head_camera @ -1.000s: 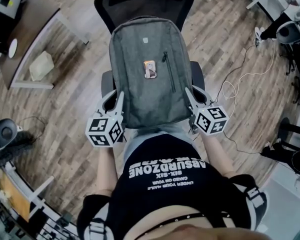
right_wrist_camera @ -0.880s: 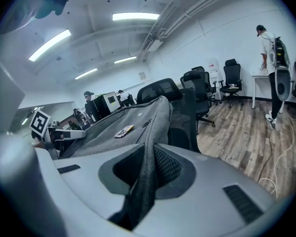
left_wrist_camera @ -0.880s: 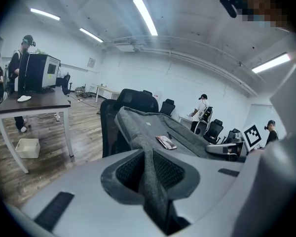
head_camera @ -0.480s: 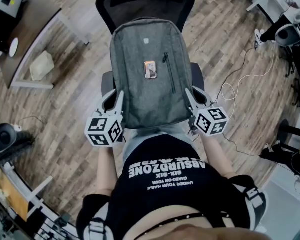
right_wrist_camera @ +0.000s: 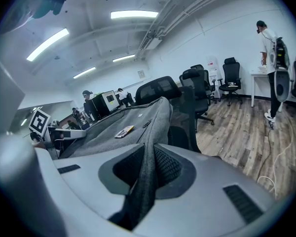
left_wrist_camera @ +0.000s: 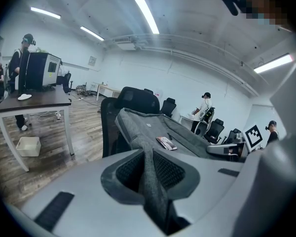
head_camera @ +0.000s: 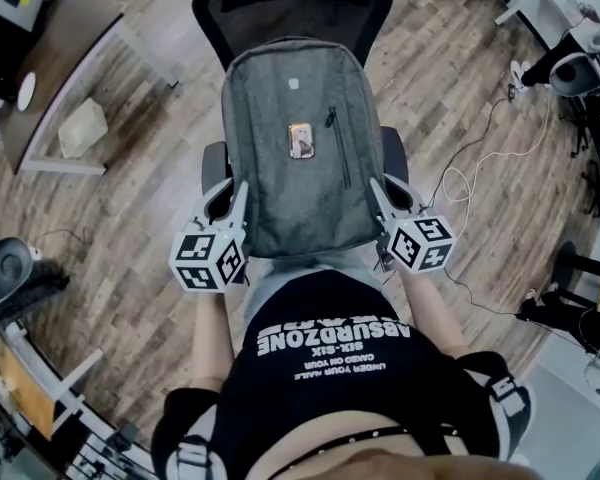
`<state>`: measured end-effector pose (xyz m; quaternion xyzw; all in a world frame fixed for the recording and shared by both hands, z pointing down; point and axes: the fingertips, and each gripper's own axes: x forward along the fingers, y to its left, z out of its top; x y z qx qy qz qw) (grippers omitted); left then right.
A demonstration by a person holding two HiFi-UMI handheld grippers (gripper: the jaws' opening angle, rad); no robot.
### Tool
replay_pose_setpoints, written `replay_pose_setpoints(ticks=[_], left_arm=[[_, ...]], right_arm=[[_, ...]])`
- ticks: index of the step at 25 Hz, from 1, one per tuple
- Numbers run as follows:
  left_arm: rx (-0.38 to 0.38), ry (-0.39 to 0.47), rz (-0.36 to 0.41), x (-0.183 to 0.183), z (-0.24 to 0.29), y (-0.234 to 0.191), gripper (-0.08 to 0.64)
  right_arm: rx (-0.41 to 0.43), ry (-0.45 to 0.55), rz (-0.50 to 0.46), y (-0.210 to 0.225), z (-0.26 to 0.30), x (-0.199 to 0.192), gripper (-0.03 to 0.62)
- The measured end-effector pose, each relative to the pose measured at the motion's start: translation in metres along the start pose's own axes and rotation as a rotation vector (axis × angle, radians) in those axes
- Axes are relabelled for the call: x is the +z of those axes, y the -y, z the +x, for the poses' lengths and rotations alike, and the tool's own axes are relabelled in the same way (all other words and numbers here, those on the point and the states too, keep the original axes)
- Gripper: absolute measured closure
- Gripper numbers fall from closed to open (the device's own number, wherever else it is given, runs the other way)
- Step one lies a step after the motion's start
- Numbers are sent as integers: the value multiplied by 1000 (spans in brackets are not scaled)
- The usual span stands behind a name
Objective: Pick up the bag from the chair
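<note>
Head view: we are looking steeply down on a grey bag (head_camera: 295,148) that is lying lengthwise over a black office chair (head_camera: 290,3). The bag's top end is resting against the backrest and its bottom end is pointing toward our torso. A small rectangular item (head_camera: 300,138) is lying on the bag's front panel, beside a zip.

We are holding the left gripper (head_camera: 230,196) at the bag's lower left edge and the right gripper (head_camera: 388,193) at its lower right edge. The bag is spanning the whole gap between the two tools. Both marker cubes are sitting just below the bag's bottom corners.

Left gripper view: the jaws are pinching a fold of the grey fabric. The fold is running straight up the middle between the two dark textured pads (left_wrist_camera: 168,169), and the pads are pressing on it from both sides. The bag's body is sloping away from the jaws toward the chair back.

Right gripper view: the jaws are clamping a matching fold on the opposite side, with the fabric squeezed between the pads (right_wrist_camera: 166,166).

We cannot tell whether the bag's underside is touching the seat.

A wooden floor (head_camera: 150,258) is showing around the chair.
</note>
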<state>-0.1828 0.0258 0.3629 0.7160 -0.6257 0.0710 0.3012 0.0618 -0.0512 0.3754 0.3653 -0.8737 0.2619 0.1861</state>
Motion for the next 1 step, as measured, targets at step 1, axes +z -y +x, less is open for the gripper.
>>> replay_pose_setpoints(ticks=[1], left_arm=[[1,0,0,0,1,0,488]], right_arm=[[0,0,0,1,1,0,523]])
